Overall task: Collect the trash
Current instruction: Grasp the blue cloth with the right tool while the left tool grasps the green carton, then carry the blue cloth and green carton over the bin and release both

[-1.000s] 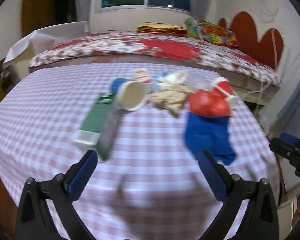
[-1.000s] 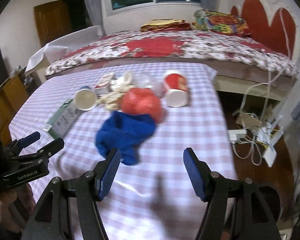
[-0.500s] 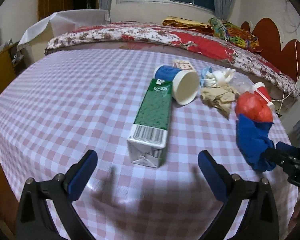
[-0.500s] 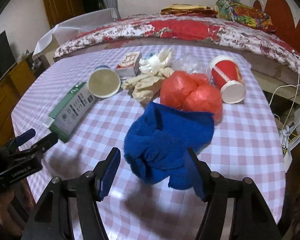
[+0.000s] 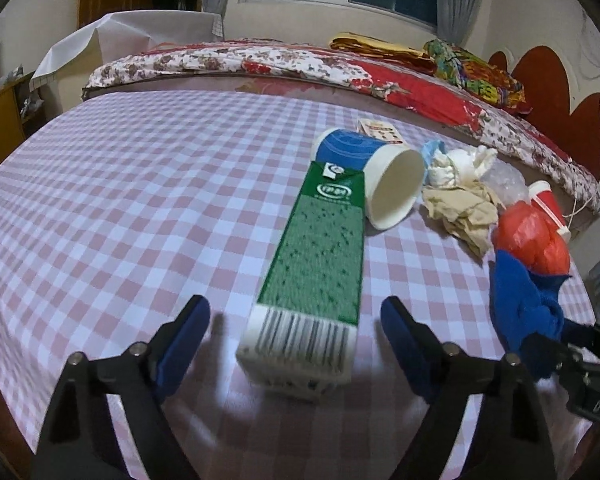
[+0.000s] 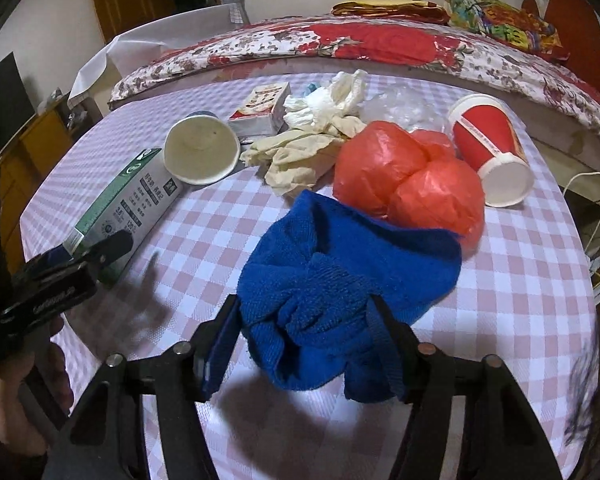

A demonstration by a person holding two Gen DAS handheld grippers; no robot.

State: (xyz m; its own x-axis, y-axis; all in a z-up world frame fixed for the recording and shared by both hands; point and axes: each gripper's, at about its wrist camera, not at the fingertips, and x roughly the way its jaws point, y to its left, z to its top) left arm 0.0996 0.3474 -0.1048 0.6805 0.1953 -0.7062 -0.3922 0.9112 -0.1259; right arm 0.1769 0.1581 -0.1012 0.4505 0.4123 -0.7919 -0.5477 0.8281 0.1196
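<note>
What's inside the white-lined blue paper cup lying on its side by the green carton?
The blue paper cup looks empty: its open mouth faces the right wrist camera, showing bare off-white wall and base. The green carton lies beside its rim, outside it. What lies behind the cup is hidden.

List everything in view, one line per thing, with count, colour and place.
carton: 1, green, lying between left gripper's jaws
paper cups: 2, blue and red, on sides
small box: 1, white-red, behind blue cup
crumpled gloves: beige-white heap, centre
plastic bag: 1, orange-red, by red cup
towel: 1, blue, between right gripper's jaws
tablecloth: pink-white check
bed: floral, behind
left gripper: closing
right gripper: closing
</note>
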